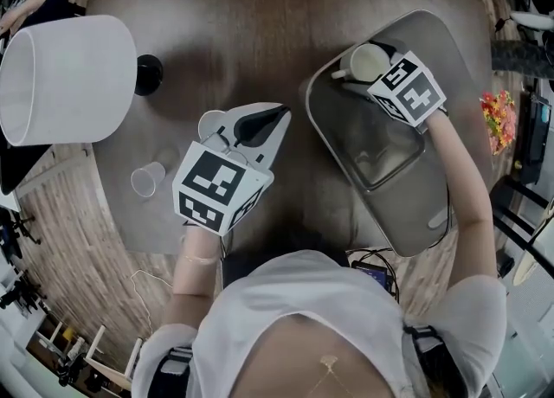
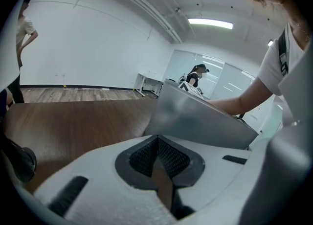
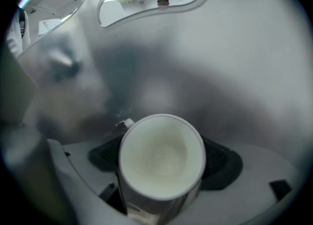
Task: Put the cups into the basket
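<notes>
**A:** Cups going into the basket, and one cup [image 3: 161,153] is right at the drop point. The right gripper [image 1: 370,74] has its jaws clamped on the cup's sides, with the open mouth facing the camera.

**B:** It's well inside, too. The head view has it at the far end of the grey basket [image 1: 450,206], below the rim, with the walls around it. I can't tell whether its base is touching the floor of the basket.

**A:** What about the left gripper [image 1: 275,118]?

**B:** It's over the table [image 1: 286,24] doing nothing. The jaws are pressed together with nothing between them.

**A:** So I'd call this the placing step for this cup, close to release.

**B:** I agree. The next move calls for settling it onto the basket floor, spreading the jaws and lifting out without catching the cup or the wall.

**A:** The job isn't done, though. A second white cup [image 1: 210,123] sits just beside the left gripper, and a clear cup [image 1: 147,180] is a bit further out.

**B:** The nearer one looks handy for that left gripper, which would need to open up before it can take it.
</notes>
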`<action>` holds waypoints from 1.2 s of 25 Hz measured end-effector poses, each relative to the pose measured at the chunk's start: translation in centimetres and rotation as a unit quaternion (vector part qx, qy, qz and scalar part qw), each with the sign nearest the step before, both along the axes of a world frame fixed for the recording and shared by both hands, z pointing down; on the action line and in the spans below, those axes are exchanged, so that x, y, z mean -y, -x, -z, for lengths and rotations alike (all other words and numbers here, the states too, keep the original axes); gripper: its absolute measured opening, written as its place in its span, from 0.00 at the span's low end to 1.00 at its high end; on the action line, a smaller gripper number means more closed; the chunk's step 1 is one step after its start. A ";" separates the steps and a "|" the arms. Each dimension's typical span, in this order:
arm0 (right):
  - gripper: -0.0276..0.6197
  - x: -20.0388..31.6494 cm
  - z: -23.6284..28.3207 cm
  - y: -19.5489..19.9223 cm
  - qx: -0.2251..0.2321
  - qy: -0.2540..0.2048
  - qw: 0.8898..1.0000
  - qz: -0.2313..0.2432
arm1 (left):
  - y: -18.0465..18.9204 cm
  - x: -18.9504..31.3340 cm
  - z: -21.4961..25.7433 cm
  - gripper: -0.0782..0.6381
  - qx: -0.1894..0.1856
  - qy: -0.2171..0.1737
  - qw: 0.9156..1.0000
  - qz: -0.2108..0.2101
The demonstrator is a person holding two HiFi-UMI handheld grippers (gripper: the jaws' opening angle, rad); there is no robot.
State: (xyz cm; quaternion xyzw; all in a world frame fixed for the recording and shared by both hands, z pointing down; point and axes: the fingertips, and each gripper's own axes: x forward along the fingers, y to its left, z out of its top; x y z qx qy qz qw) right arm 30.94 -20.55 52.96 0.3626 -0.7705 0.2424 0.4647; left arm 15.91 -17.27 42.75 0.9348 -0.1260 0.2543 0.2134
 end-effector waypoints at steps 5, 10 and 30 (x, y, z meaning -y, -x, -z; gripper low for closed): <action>0.68 0.3 0.0 0.3 0.020 0.009 1.000 -0.016 | 0.2 -0.2 -0.2 0.13 -0.010 0.017 1.000 0.000; 0.68 0.3 0.1 0.1 0.030 0.012 0.999 -0.024 | -0.2 -0.3 -0.1 0.13 -0.012 0.018 1.000 0.002; 0.69 1.2 5.6 -0.4 0.035 -0.054 0.997 -0.042 | 1.1 -0.7 1.4 0.13 -0.008 -0.020 1.000 0.021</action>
